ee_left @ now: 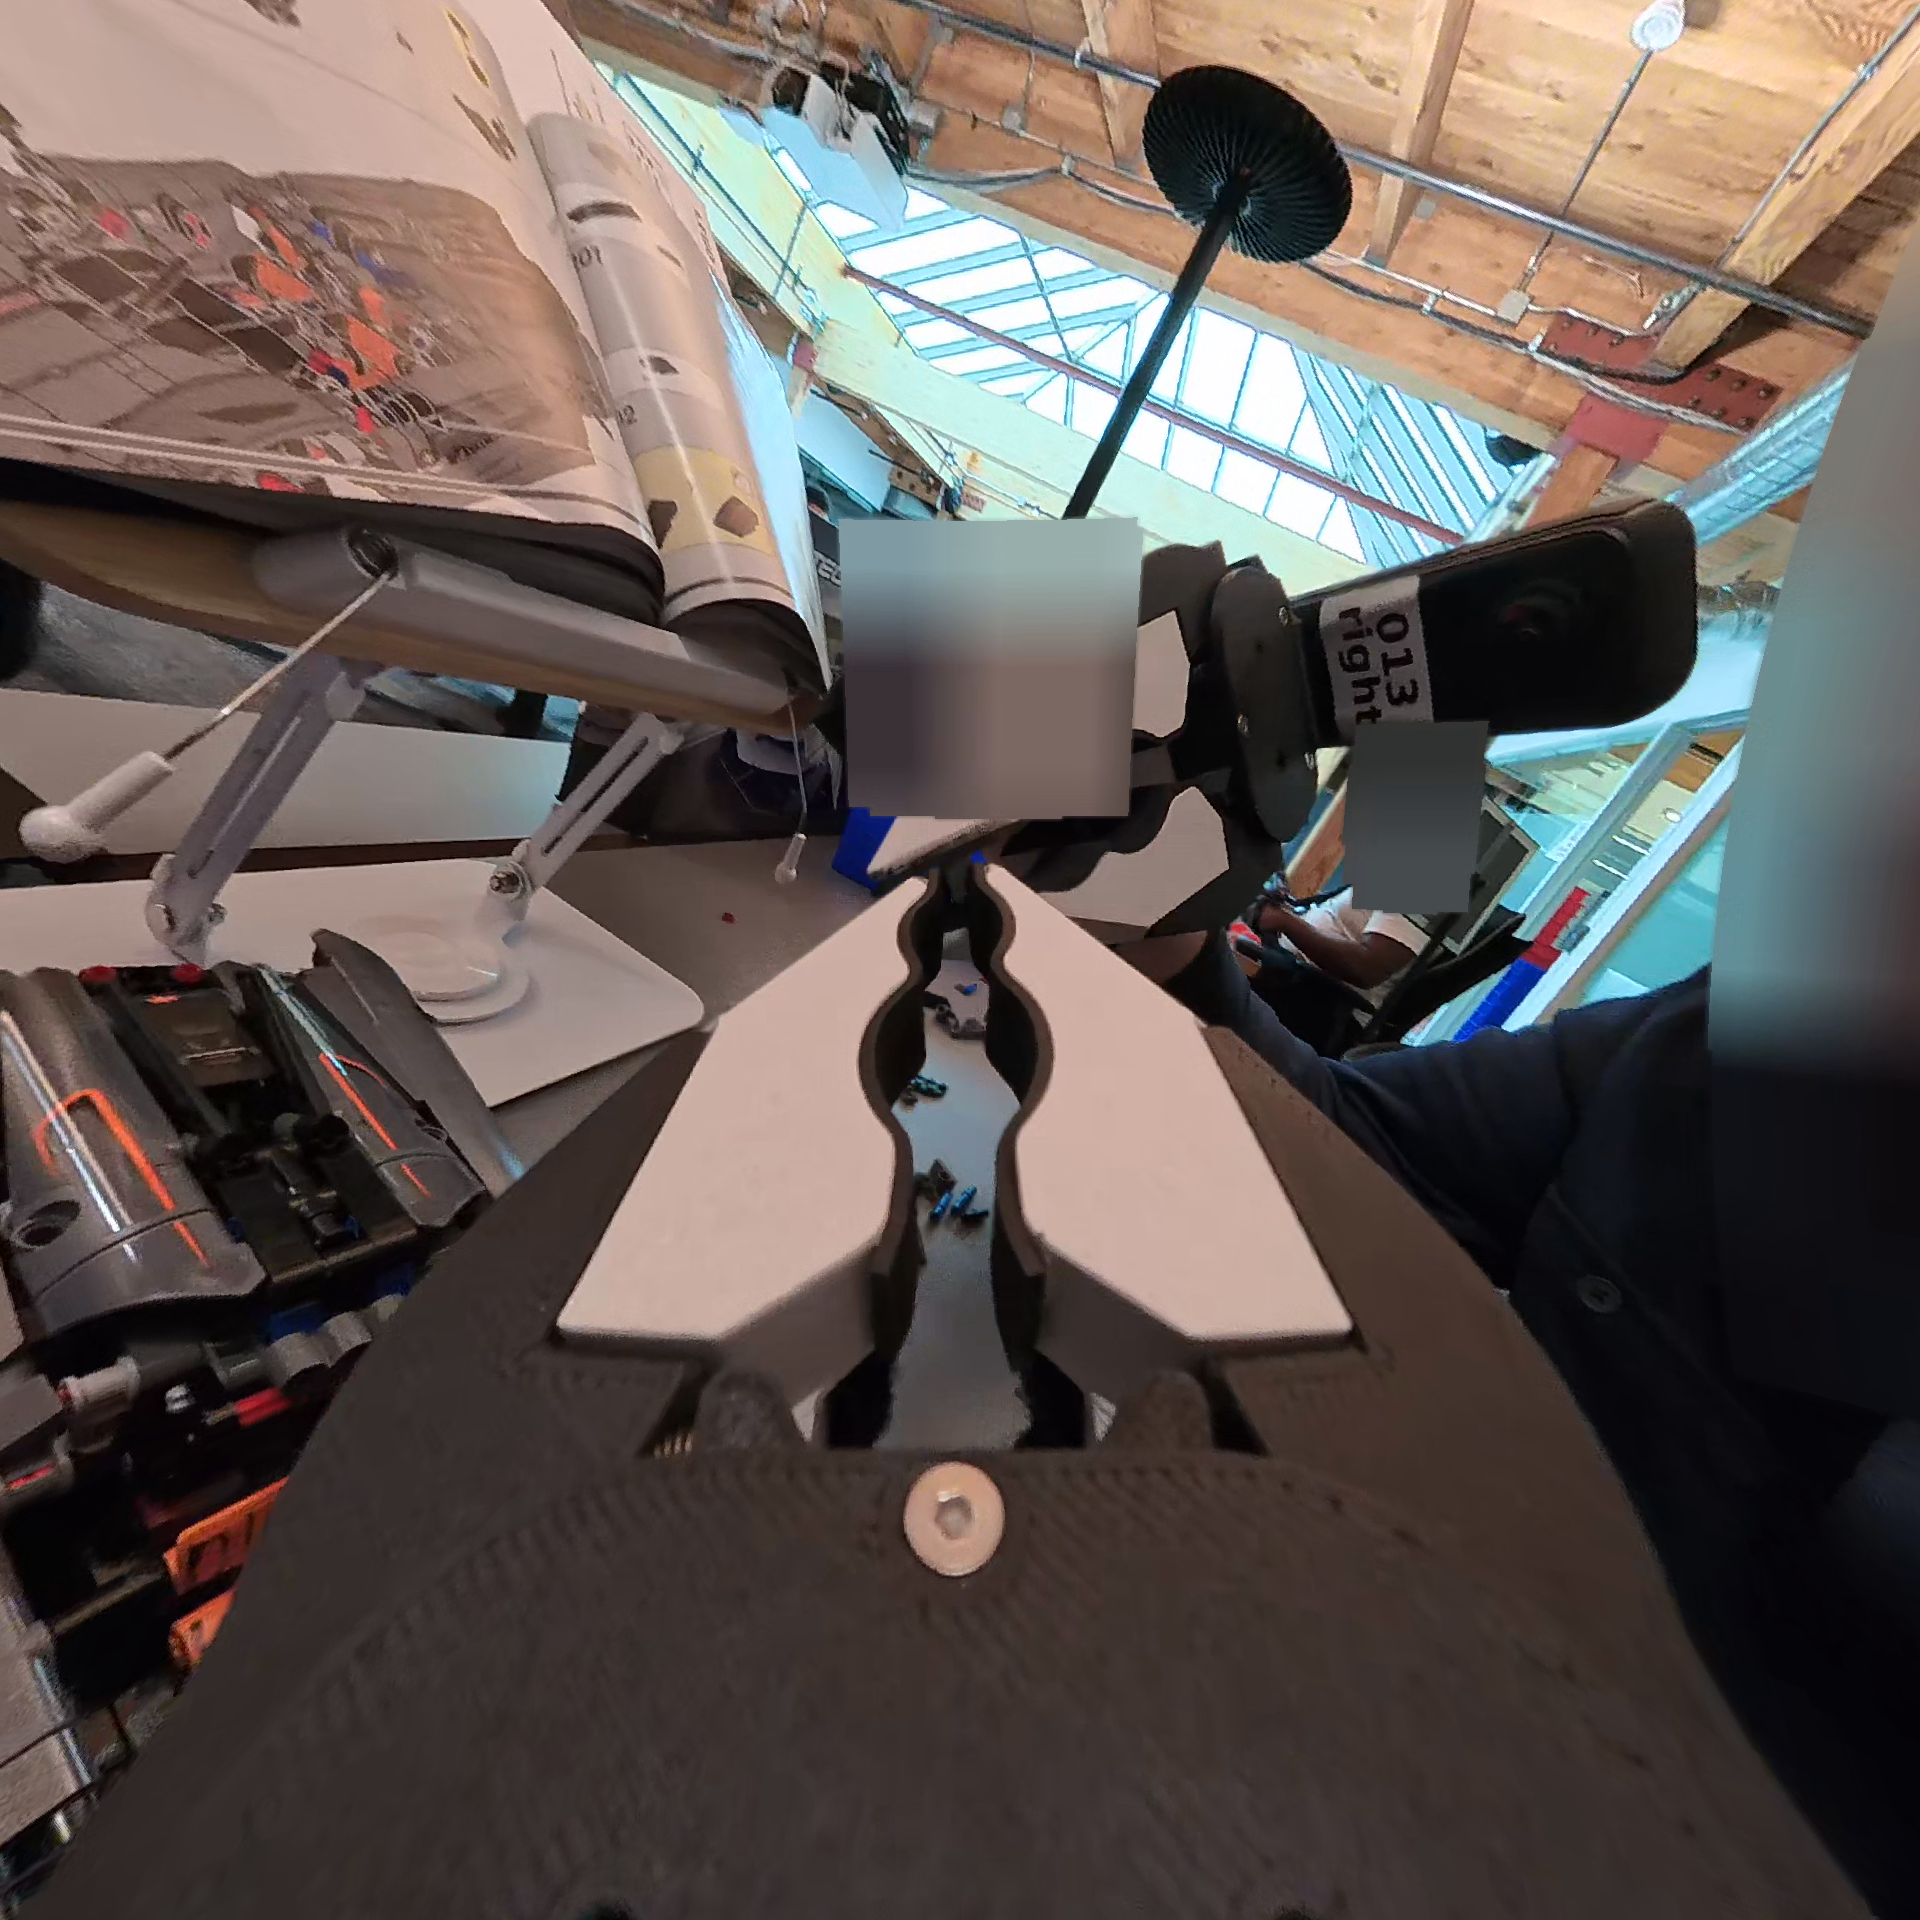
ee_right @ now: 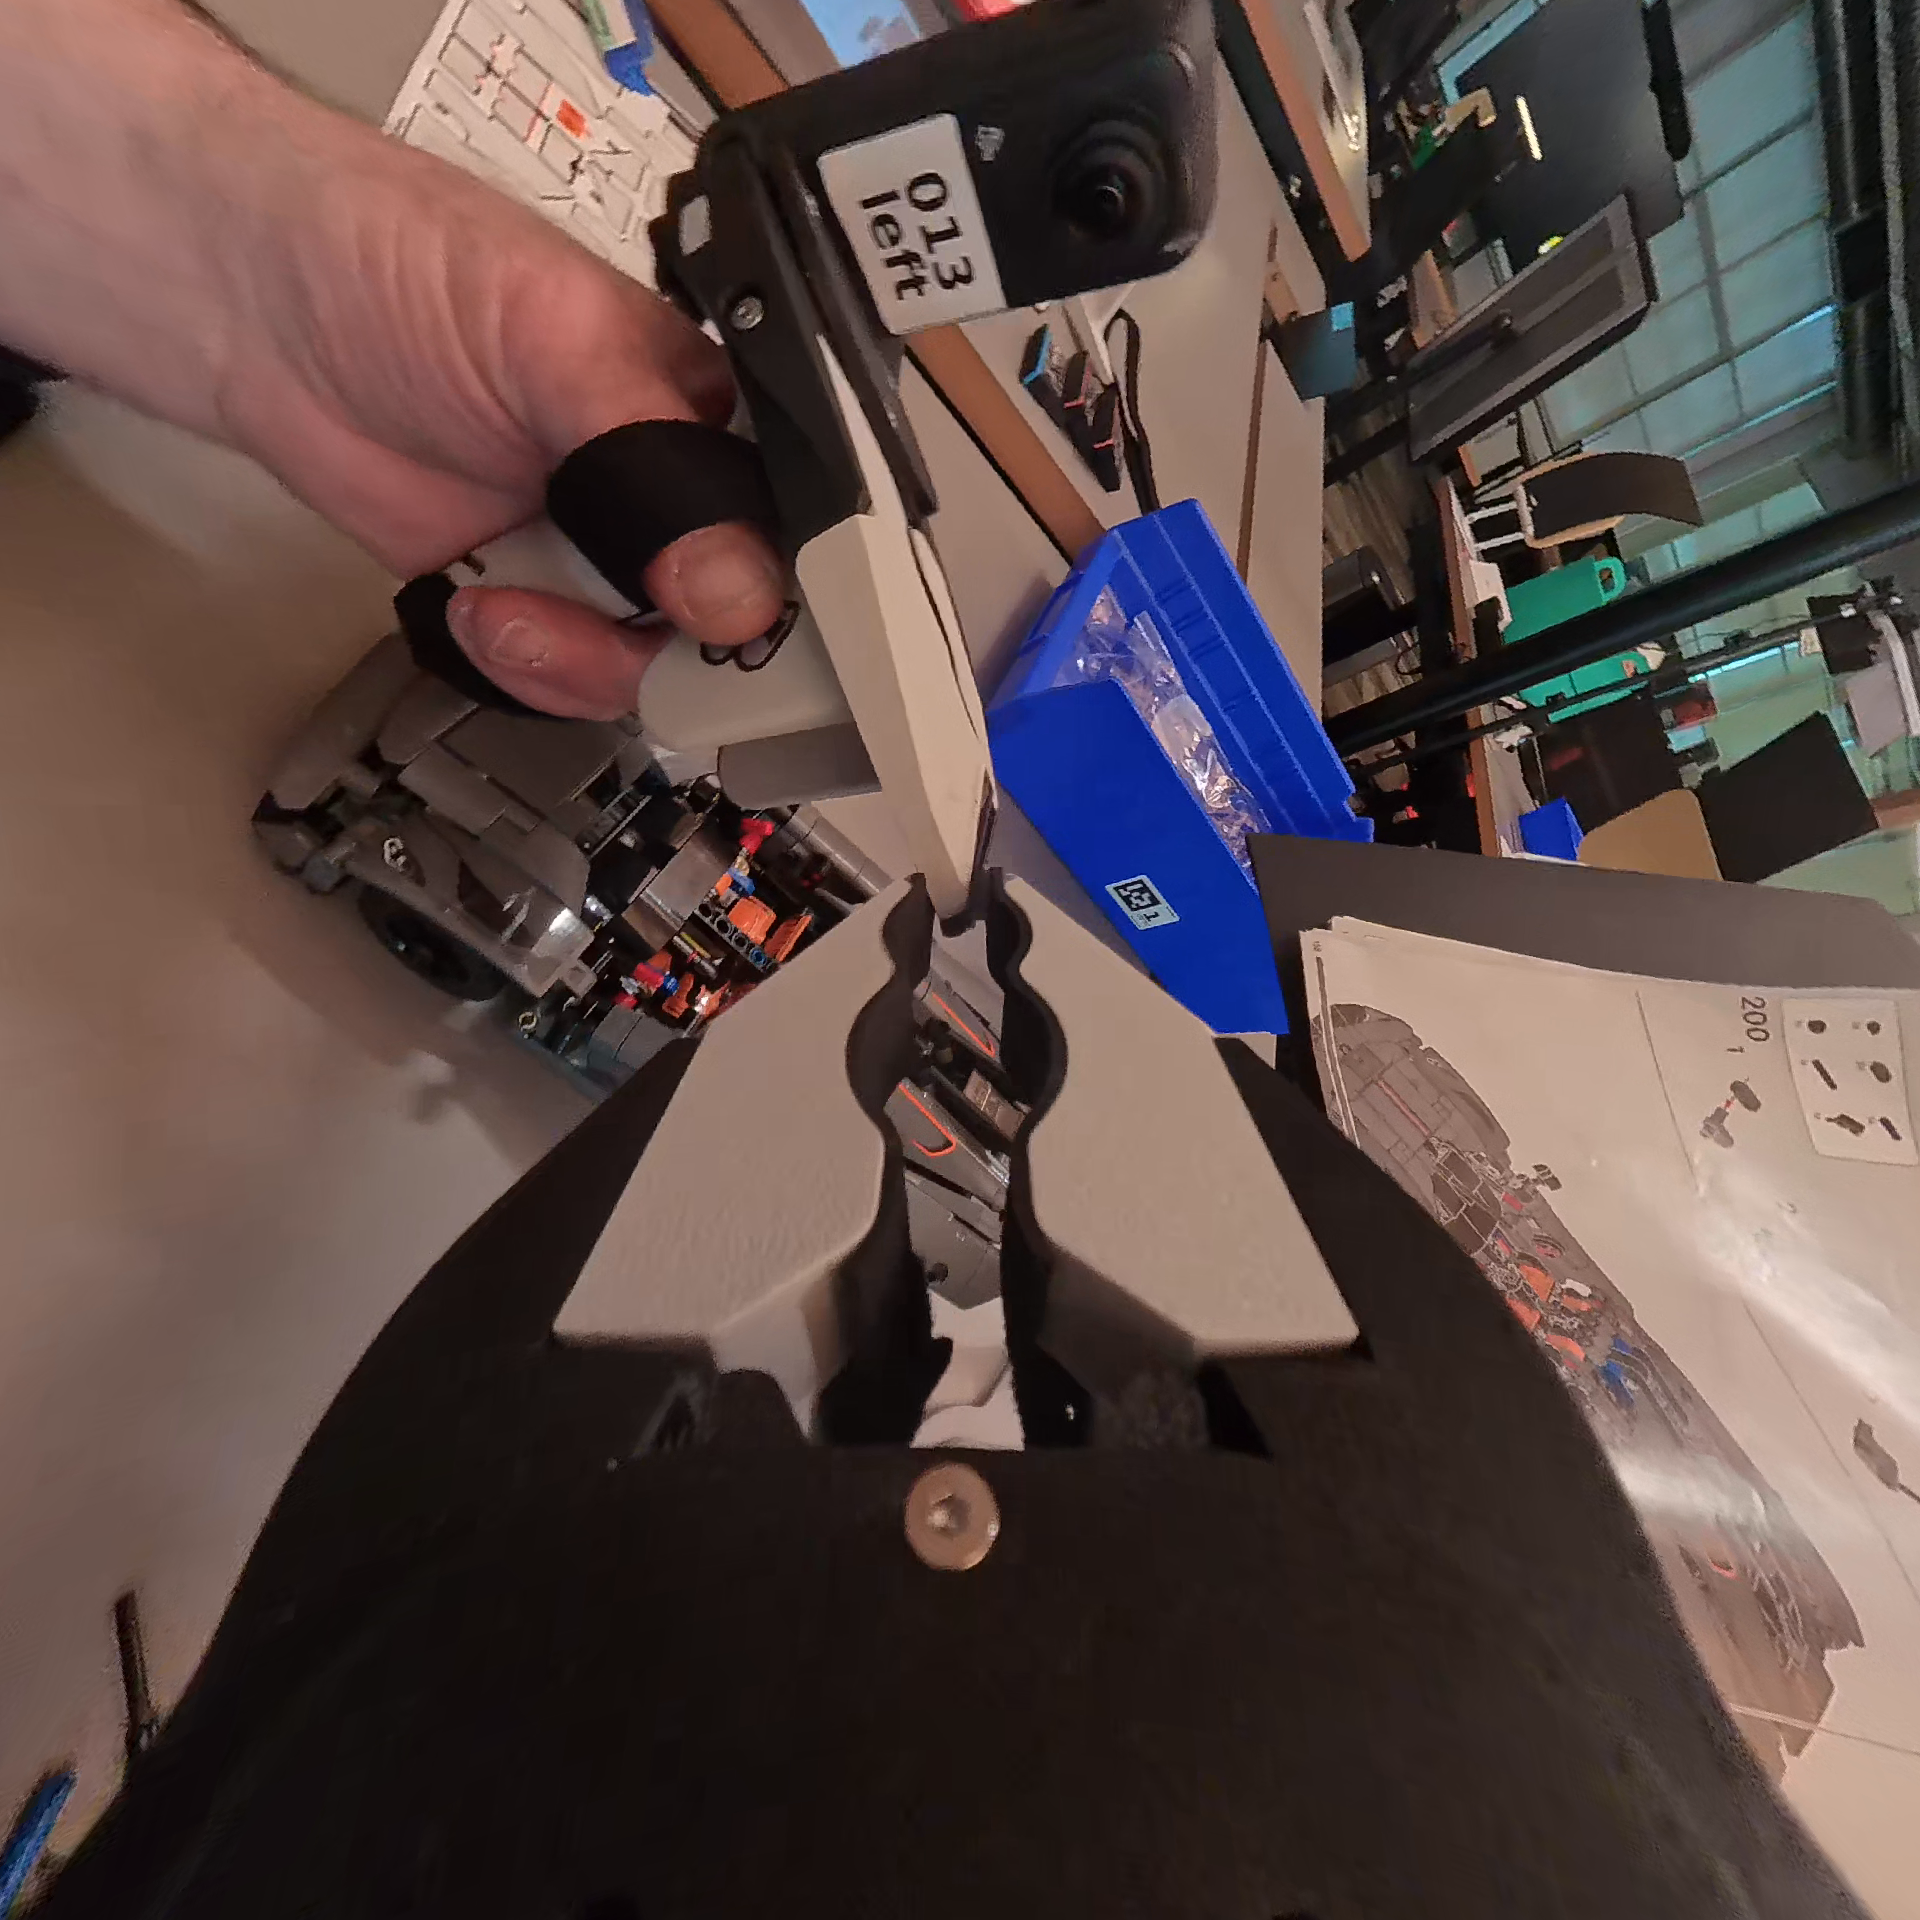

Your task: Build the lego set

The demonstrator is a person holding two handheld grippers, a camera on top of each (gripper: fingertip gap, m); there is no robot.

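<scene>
Each gripper has a matte black printed body, a silver hex screw (ee_left: 953, 1520) just behind two pale grey fingers (ee_left: 769, 1132) with wavy black inner edges. The left gripper (ee_right: 961, 904) carries a white label, black camera and black finger straps. Navy buttoned sleeve (ee_left: 1538, 1174).

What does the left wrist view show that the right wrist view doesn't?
Only the left wrist view: the white metal book stand, small blue pins loose on the table, and the wooden ceiling.

Only the right wrist view: the blue plastic bin and a bare hand gripping the left tool.

Both: the grey and orange lego car, the open instruction booklet, and the two tools meeting tip to tip.
</scene>
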